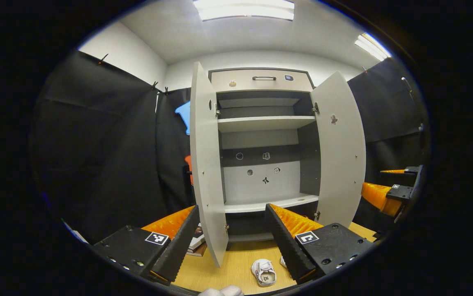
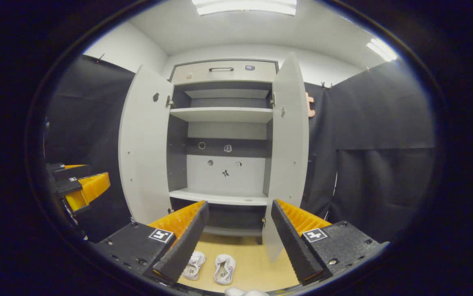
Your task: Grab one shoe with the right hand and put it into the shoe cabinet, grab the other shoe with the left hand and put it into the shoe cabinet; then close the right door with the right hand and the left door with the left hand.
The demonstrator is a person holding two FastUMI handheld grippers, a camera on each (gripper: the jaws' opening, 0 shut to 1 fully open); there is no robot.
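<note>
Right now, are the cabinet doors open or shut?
Open: the left door and right door both swing outward, baring the shelves.

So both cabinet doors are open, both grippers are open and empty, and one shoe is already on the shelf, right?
Not quite: no shoe is on a shelf yet. In the right gripper view both shoes lie on the wooden floor in front of the cabinet. The doors are open, and the right gripper and left gripper are open and empty.
</note>
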